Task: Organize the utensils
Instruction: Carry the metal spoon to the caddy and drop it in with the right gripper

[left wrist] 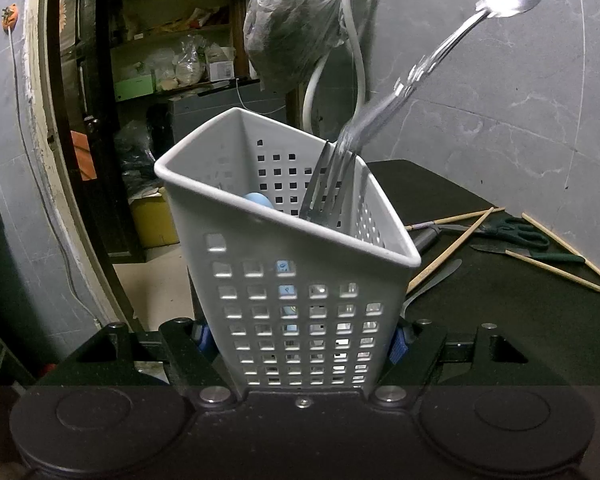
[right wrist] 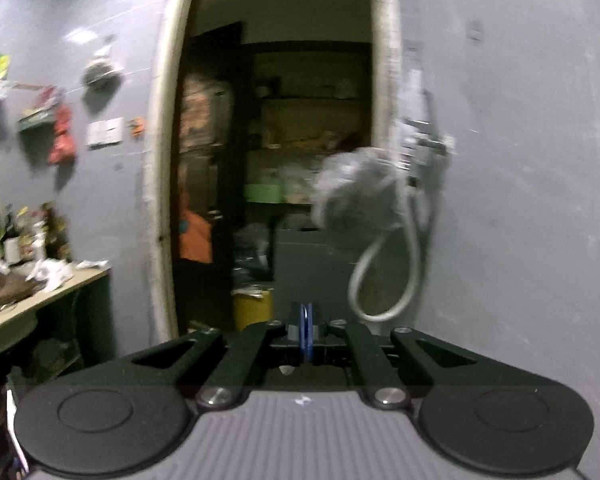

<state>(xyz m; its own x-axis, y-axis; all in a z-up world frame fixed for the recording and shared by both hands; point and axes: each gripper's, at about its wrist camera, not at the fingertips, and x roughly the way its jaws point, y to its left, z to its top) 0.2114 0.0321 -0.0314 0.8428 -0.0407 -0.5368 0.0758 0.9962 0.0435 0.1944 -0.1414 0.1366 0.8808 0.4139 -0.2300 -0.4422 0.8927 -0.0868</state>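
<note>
The left gripper [left wrist: 300,340] is clamped on the lower walls of a white perforated utensil holder [left wrist: 288,272], its blue pads [left wrist: 398,346] pressing either side, and the holder leans slightly toward the left; inside it stand a metal fork [left wrist: 324,192], tines down against the far wall, a blurred metal spoon [left wrist: 420,72] whose handle enters the holder at the right while its bowl rises to the upper right corner, and something pale blue [left wrist: 258,201] low on the left; beyond the holder on the dark tabletop [left wrist: 500,320] lie wooden chopsticks [left wrist: 456,240], green-handled scissors [left wrist: 512,232], a green-handled knife [left wrist: 540,254] and a butter knife [left wrist: 436,282], well apart from the holder; a bagged bundle [left wrist: 296,28] and a white hose [left wrist: 356,60] hang on the grey wall behind. The right gripper [right wrist: 306,334] has its blue pads [right wrist: 303,330] pressed together with nothing seen between them, pointing at a blurred doorway [right wrist: 276,160] and the grey wall.
</note>
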